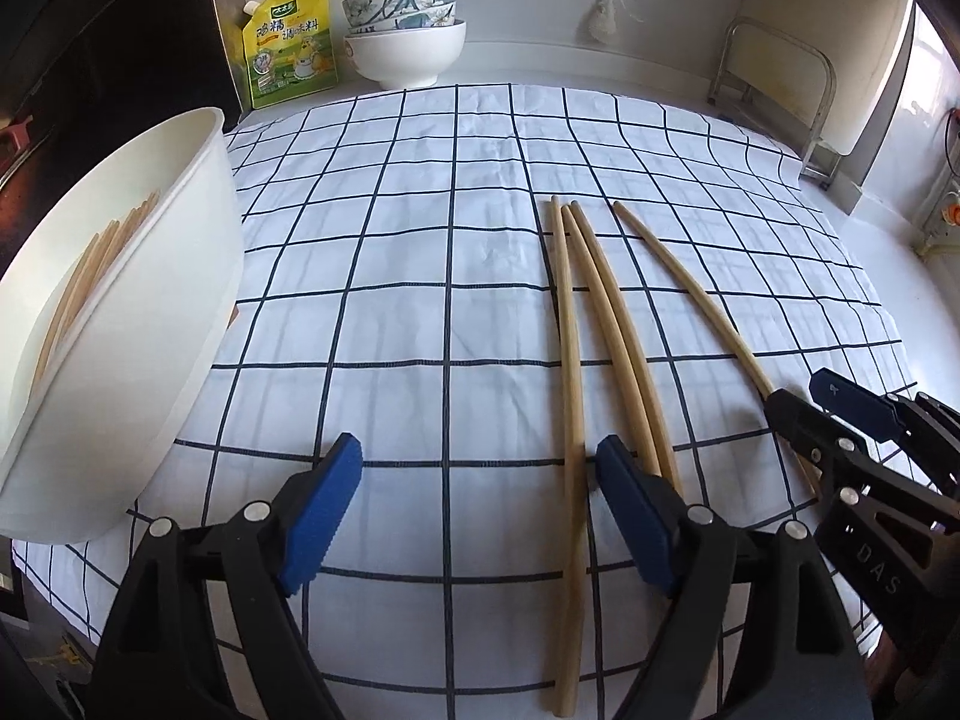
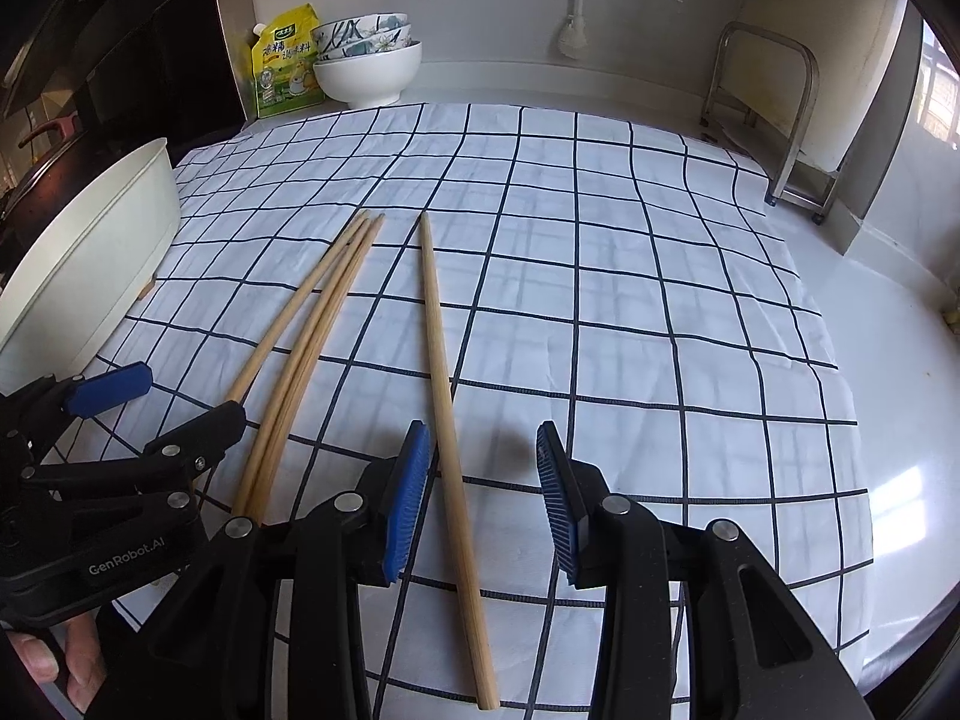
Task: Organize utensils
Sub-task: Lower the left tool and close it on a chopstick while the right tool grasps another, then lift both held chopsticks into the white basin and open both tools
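My right gripper [image 2: 483, 456] hangs low over the checked cloth [image 2: 600, 300] with its jaws spread and nothing between them. The lone chopstick [image 2: 441, 372] lies just inside the left pad, running from near the cloth's front edge away toward the back edge — so its long axis is almost in line with my fingers, not across them. Its narrow tip points toward the back wall, the thick end toward me. I judge the right gripper is the nearer one for this stick: a small shift left would centre it, and the jaws would then close across its width.

My left gripper [image 1: 474, 480] is open too and empty. The other three chopsticks [image 1: 594, 312] lie beside its right pad, bunched at the far tips and fanning toward the front edge, the same lengthwise lie. The white tub [image 1: 150, 300] stands at the cloth's left edge, tilted in the left view, with more chopsticks [image 1: 90, 276] already inside — that, I take it, is where these go.
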### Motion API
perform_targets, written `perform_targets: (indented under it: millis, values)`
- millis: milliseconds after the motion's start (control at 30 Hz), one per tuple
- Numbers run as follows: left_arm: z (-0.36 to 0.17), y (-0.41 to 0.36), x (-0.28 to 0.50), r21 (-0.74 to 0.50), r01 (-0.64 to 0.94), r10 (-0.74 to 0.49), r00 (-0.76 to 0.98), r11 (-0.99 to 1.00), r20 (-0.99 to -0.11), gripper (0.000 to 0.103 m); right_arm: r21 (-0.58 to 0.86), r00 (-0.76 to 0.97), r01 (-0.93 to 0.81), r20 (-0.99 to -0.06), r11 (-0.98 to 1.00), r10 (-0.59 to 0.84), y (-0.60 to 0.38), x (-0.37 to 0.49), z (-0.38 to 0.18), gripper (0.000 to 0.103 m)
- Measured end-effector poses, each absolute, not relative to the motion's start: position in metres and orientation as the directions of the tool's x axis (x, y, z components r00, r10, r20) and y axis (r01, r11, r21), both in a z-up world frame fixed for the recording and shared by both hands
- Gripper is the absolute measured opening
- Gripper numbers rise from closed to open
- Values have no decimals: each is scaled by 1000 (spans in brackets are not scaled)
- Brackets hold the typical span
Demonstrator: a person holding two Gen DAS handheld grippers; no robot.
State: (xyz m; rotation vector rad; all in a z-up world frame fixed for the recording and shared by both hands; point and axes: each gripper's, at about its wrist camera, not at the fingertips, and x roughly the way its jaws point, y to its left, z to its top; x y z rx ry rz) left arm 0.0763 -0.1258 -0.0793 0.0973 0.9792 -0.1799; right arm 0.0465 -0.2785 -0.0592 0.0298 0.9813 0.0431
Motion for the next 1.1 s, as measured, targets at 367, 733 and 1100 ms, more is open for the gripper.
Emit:
perform_targets:
  millis: [367,733,1100]
  values:
    - [-75,-134,85,-17,209,-133,556,978,-821,31,17,569,-68,-821,998,52,-268,48,-62,9]
    - [-69,-125,71,-109,247,-226,518,963,-825,7,126,575,-32,-809,991,122,-282,46,-55,6]
    - [-21,-91,57,-173,271,-304,579,947,-756,7,189,627,-11,-764,982,154,-267,43,-21,6]
